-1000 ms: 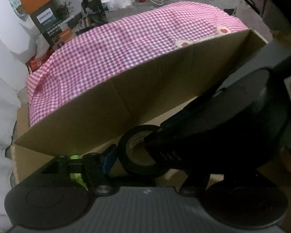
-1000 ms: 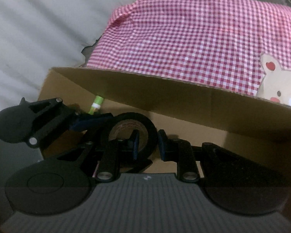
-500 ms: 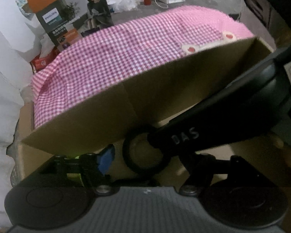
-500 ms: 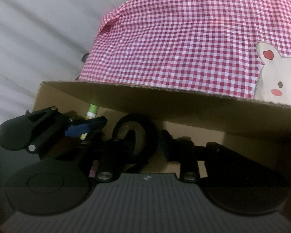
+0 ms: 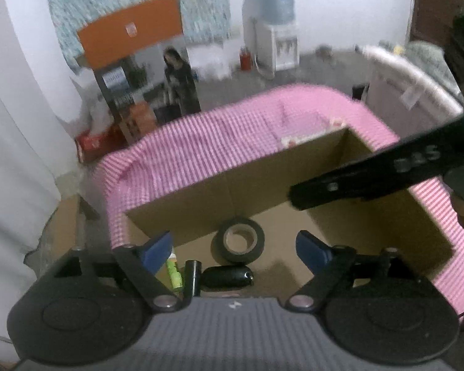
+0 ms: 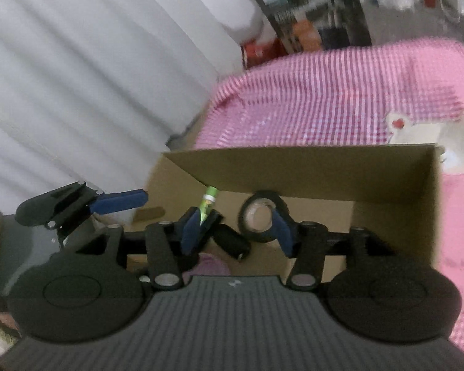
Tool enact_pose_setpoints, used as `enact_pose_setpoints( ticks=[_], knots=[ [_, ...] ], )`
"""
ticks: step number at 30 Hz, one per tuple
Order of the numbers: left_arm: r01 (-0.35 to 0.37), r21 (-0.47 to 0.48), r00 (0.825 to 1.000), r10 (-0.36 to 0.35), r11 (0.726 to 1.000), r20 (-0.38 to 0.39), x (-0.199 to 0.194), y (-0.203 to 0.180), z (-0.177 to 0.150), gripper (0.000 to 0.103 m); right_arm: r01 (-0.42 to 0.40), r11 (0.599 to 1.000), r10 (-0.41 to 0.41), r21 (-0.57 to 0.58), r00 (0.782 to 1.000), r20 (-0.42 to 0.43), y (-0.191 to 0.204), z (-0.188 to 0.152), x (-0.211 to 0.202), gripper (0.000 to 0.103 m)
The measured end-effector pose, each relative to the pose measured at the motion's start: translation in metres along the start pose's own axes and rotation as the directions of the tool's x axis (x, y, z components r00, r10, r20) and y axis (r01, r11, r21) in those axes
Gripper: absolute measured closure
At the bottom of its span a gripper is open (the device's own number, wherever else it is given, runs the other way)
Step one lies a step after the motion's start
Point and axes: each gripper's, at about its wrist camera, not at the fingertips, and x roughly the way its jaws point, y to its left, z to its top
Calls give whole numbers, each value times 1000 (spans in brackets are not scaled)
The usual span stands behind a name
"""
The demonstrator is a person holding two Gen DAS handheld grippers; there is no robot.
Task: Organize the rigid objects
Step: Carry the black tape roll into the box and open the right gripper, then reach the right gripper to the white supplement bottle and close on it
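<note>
A black tape roll (image 5: 238,241) lies on the floor of the open cardboard box (image 5: 207,198). Near it lie a black oval object (image 5: 227,275), a green marker (image 5: 173,273) and a short black cylinder (image 5: 192,281). My left gripper (image 5: 234,249) hovers above them, its jaws opening with nothing between the pads. My right gripper (image 6: 236,228) is also above the box, jaws opening and empty; the tape roll (image 6: 259,216) shows behind its right finger. The green marker (image 6: 208,202) and the black object (image 6: 232,241) lie below it.
The box sits on a table under a pink checked cloth (image 5: 201,142). The other gripper's black arm (image 5: 371,173) crosses over the box's right side. A purple thing (image 6: 207,266) lies in the box's near corner. White curtain (image 6: 92,77) hangs at the left.
Both grippers have risen out of the box and pulled back, and their jaws have widened. The tape roll that was at the right gripper's fingertips now lies free on the box floor.
</note>
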Motion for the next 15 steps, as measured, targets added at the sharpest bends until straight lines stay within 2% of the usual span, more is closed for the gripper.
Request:
enact_pose_setpoints(
  ticks=[1,6,11,15],
  knots=[
    [1,-9,1000,-1,1000,18,-12,-1,-3,13,-3,1000,3,-10,1000,30,5,-6,-14,45],
    [26,-47,994,-21,999,110,-68,-5,-31,9,-11,998,21,-55,985,173,29,-47,-76,23],
    [54,-71,981,-39,996,190,-111,-18,-71,6,-37,998,50,-52,964,262,45,-103,-117,18],
    [29,-73,974,-12,997,225,-128,-34,-104,5,-64,997,75,-47,952,297,58,-143,-130,16]
  ],
)
